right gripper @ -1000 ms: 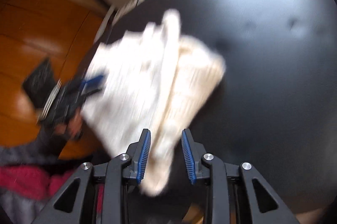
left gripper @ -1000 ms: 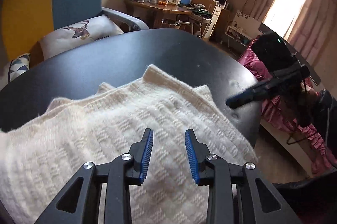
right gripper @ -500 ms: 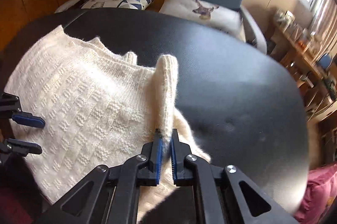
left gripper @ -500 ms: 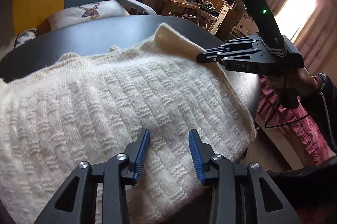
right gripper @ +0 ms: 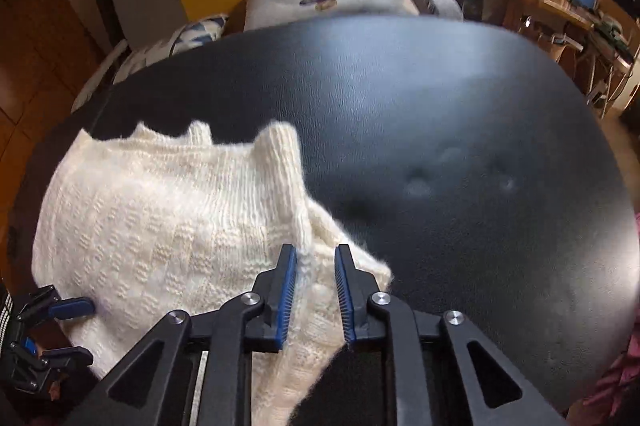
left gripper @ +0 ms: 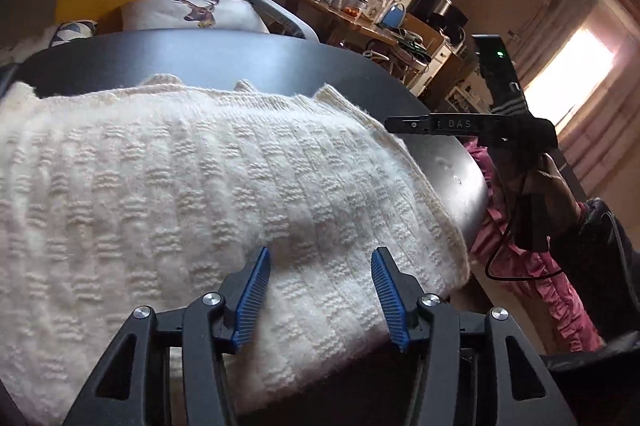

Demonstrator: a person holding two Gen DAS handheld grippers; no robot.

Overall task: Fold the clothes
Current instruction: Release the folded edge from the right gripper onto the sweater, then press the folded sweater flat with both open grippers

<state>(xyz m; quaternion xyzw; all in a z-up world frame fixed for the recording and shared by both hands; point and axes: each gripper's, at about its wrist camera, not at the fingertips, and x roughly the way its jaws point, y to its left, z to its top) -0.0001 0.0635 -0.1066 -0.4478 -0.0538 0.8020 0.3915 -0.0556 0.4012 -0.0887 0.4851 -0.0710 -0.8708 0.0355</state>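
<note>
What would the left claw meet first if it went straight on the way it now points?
Most likely the cream knitted sweater. The left claw, its jaws opening with nothing pinched between them, aims down at the knit lying on the black table. Depth is unclear, but no other thing shows in that line.

Your cream knitted sweater (left gripper: pixel 208 193) lies folded flat at the near edge of the black table (right gripper: pixel 440 113).

Daylight from the blown-out bright window (left gripper: pixel 576 73) glares on the glossy black oval tabletop (right gripper: pixel 440 113); fisheye edges bend, right view slightly blurred.
</note>
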